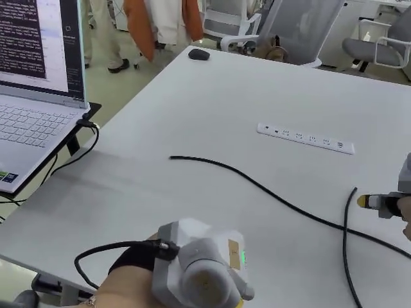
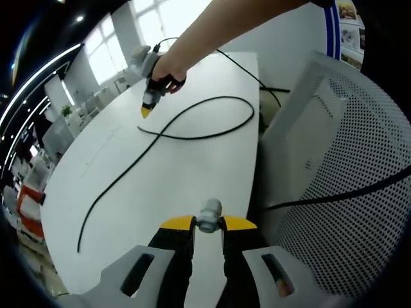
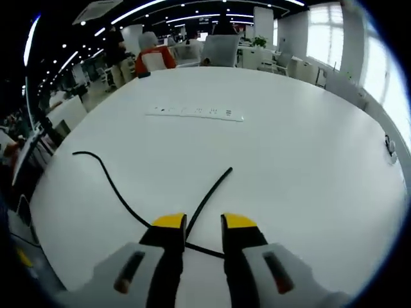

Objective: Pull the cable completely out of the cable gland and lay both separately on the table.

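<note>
A long black cable [image 1: 257, 183] lies loose on the white table [image 1: 192, 102], one end near the middle and the other end by my right gripper [image 1: 363, 201]. In the left gripper view the cable [image 2: 192, 135] curves in a loop. My left gripper [image 2: 209, 224] is shut on a small grey cable gland [image 2: 210, 215], held near the table's near edge; in the head view it sits at the bottom [image 1: 243, 298]. My right gripper [image 3: 203, 221] is open, low over the cable [image 3: 109, 179], with bare table showing between its jaws. It also shows far off [image 2: 146, 110], tip down.
An open laptop [image 1: 26, 96] stands at the left edge. A white power strip [image 1: 305, 138] lies beyond the cable, also seen ahead [image 3: 196, 112]. A black mouse [image 1: 199, 54] sits at the far edge. A mesh chair [image 2: 334, 160] flanks the near side; people stand behind the table.
</note>
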